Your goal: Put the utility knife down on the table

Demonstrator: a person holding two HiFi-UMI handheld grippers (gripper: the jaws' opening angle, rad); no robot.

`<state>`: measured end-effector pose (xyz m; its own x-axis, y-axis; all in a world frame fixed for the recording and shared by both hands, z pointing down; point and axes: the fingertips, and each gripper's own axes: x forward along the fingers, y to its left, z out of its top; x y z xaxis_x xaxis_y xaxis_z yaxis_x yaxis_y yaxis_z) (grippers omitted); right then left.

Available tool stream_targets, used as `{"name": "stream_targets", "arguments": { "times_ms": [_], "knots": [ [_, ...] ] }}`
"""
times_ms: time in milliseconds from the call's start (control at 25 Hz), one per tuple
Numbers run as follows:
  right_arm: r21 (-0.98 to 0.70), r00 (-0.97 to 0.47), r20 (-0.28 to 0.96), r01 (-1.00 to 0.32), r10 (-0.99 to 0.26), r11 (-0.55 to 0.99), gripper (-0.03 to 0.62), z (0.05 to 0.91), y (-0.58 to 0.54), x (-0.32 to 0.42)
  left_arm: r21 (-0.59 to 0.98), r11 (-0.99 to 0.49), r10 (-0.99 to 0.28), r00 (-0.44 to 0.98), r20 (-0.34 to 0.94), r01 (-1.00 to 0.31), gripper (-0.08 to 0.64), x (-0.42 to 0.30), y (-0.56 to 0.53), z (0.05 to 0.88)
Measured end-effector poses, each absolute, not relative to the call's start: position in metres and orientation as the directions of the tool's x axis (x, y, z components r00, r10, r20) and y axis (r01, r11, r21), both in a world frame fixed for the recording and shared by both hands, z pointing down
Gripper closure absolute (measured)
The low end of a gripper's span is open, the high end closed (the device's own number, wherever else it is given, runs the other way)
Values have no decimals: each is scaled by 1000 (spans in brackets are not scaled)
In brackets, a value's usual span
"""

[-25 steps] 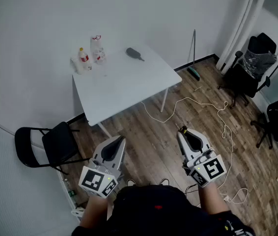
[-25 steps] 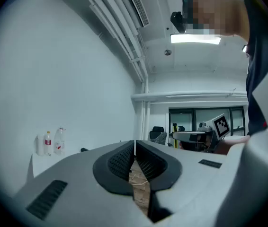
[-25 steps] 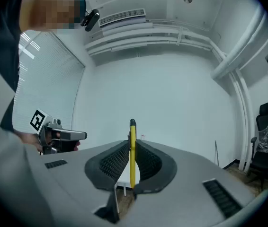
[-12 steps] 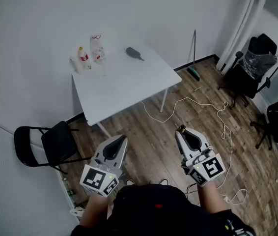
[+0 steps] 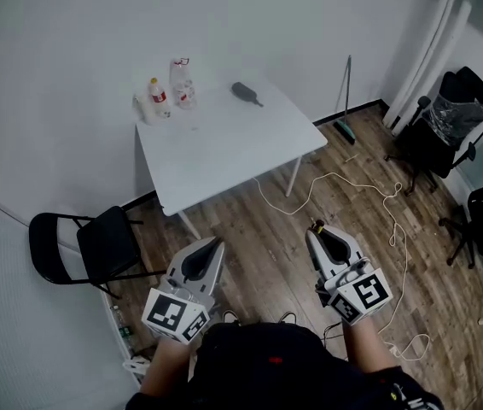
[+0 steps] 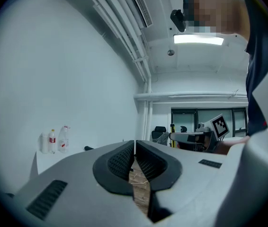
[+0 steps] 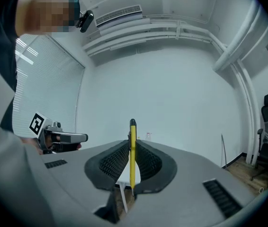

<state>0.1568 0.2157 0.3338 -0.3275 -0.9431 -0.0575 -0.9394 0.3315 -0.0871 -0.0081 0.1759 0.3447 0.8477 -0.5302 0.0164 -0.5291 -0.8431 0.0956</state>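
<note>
My right gripper is shut on a yellow utility knife, which stands edge-on between the jaws with its black tip poking out past them. My left gripper is shut with nothing between its jaws. Both are held over the wooden floor, well short of the white table, which stands ahead and slightly left. The table shows only as a sliver behind the knife in the right gripper view.
Two bottles and a white cup stand at the table's far left corner, a dark object near its far edge. A black folding chair sits at left. A white cable trails over the floor. Office chairs and a broom are at right.
The head view has shifted a little, so the table now sits slightly lower and to the right in the frame. Both grippers hold about the same pose, still shut.
</note>
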Motion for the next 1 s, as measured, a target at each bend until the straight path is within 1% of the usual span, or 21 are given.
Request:
{"name": "stream_targets", "arguments": {
  "times_ms": [240, 520, 680, 1000],
  "knots": [
    [-75, -353, -29, -932, -935, 355, 538, 340, 191, 107, 115, -801, -589, 808, 28, -588, 526, -72, 155, 353],
    [-64, -394, -3, -917, -919, 393, 538, 349, 159, 38, 135, -779, -614, 788, 37, -613, 526, -138, 133, 370],
    [-51, -411, 16, -911, -912, 409, 538, 350, 148, 15, 137, -786, -606, 795, 23, -603, 528, -153, 124, 374],
    [-86, -413, 47, -909, -910, 408, 538, 367, 116, 18, 158, -759, -635, 772, 33, -631, 526, -163, 102, 390]
  ]
}}
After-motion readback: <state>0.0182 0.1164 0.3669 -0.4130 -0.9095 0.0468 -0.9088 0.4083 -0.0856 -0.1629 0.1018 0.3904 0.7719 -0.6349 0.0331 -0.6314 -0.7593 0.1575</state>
